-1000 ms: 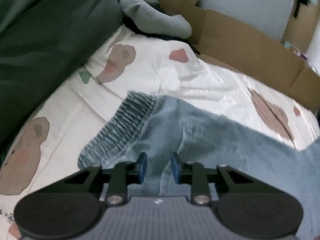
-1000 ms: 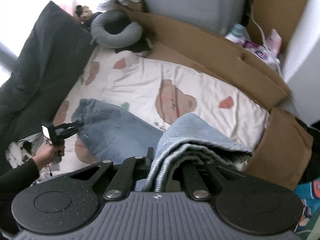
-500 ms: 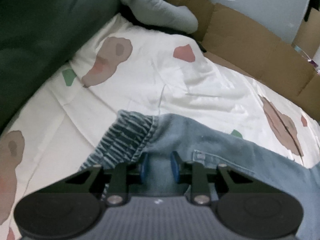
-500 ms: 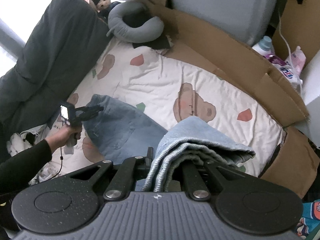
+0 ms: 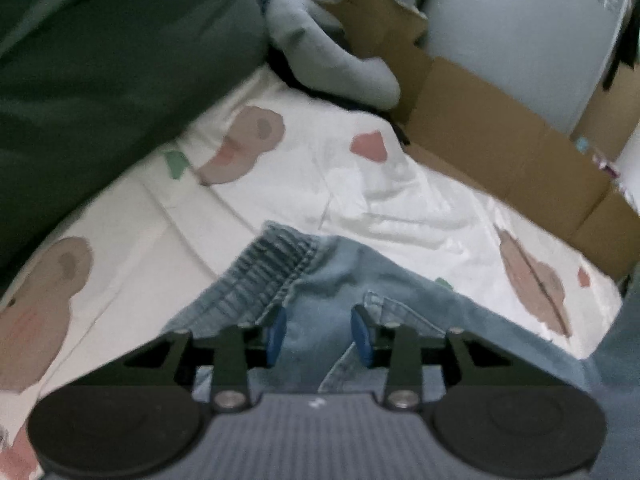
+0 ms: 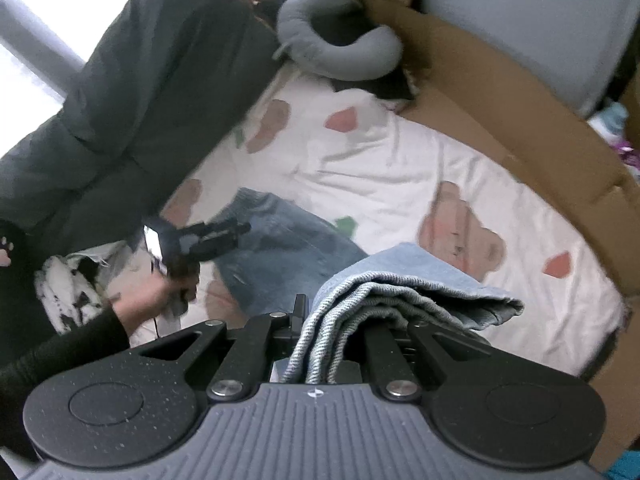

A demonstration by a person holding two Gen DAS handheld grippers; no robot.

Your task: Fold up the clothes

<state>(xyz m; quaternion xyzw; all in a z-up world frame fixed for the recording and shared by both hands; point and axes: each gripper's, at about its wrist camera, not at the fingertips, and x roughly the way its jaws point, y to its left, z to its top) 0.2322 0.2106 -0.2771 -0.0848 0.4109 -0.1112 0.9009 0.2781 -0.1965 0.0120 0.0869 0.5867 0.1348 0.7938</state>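
Note:
A pair of light blue jeans (image 5: 332, 280) lies on a white bedsheet with bear prints (image 5: 280, 184). Its elastic waistband (image 5: 268, 276) is just ahead of my left gripper (image 5: 318, 334), which is open with its blue pads over the denim near the waistband. My right gripper (image 6: 340, 344) is shut on the folded leg ends of the jeans (image 6: 400, 280) and holds them raised above the bed. In the right wrist view the left gripper (image 6: 208, 236) sits at the waist end of the jeans (image 6: 280, 236).
A dark grey duvet (image 6: 140, 100) lies along the left of the bed. A grey neck pillow (image 6: 340, 48) lies at the far end. Brown cardboard (image 6: 500, 120) lines the right side. A black-and-white cloth (image 6: 68, 292) lies at the near left.
The left gripper has opened wider and lifted slightly off the waistband. The right gripper keeps its hold on the leg ends and has moved toward the waist end.

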